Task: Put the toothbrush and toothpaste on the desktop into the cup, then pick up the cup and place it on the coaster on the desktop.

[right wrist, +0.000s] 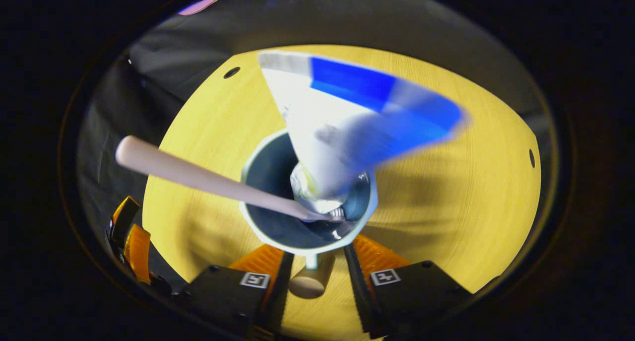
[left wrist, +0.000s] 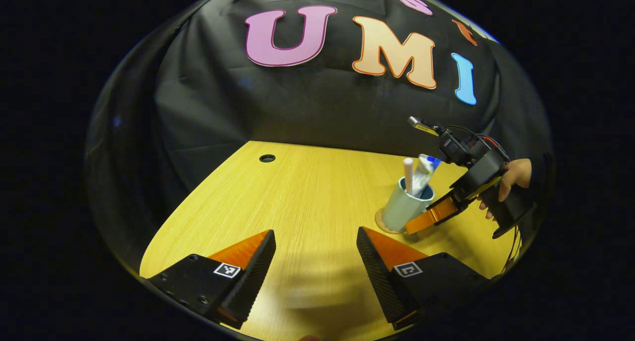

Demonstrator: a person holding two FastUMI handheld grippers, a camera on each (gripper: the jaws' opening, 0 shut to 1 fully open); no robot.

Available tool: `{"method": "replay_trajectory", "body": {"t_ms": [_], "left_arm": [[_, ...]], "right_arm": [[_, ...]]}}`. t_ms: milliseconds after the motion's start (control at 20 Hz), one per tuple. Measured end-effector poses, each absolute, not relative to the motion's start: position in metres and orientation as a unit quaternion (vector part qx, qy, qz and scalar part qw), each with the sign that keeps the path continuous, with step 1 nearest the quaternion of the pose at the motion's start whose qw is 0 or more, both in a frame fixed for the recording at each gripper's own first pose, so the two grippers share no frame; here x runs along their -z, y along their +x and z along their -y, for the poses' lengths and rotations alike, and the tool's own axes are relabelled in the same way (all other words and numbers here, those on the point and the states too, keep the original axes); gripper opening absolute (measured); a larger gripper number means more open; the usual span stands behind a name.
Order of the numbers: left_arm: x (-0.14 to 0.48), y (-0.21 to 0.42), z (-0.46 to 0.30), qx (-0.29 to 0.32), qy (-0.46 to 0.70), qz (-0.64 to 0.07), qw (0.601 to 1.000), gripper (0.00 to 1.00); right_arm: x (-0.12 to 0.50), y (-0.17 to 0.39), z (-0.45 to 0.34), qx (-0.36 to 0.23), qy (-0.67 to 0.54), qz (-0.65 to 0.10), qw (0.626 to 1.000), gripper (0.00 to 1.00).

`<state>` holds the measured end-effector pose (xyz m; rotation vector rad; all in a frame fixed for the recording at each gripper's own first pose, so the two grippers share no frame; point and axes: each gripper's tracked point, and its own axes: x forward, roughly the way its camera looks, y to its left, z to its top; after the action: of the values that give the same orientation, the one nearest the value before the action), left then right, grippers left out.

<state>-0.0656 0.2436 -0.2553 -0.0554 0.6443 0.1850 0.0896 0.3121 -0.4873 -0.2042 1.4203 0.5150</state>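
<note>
one cup (left wrist: 403, 206), one toothbrush (left wrist: 408, 175), one toothpaste tube (left wrist: 424, 174), one coaster (left wrist: 384, 225)

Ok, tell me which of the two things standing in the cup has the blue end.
The white toothpaste tube: its flat upper end is blue. The other, the slim pale pink toothbrush, has a plain handle leaning out over the light blue cup's rim.

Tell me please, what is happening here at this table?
A person's hand holds the right tongs around the base of a cup, which sits on a coaster on the wooden desktop. The toothbrush and toothpaste already stand inside the cup. The left tongs hang open over bare desktop, holding nothing.
</note>
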Motion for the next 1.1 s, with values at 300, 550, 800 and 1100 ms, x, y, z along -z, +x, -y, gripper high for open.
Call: {"method": "replay_trajectory", "body": {"t_ms": [300, 550, 800, 1100], "left_arm": [[0.231, -0.037, -0.189, -0.056, -0.029, -0.294, 0.954, 0.95], [0.204, -0.016, -0.134, -0.029, -0.039, -0.27, 0.962, 0.95], [0.166, -0.003, -0.091, -0.017, -0.038, -0.228, 0.973, 0.95], [0.115, 0.006, -0.059, -0.006, -0.034, -0.168, 0.985, 0.94]], "right_arm": [[0.444, 0.102, -0.289, -0.241, -0.08, -0.542, 0.801, 0.96], [0.383, 0.121, -0.252, -0.218, -0.045, -0.411, 0.884, 0.99], [0.302, 0.125, -0.216, -0.193, -0.004, -0.254, 0.948, 0.94], [0.273, 0.109, -0.189, -0.176, 0.035, -0.184, 0.966, 0.99]]}}
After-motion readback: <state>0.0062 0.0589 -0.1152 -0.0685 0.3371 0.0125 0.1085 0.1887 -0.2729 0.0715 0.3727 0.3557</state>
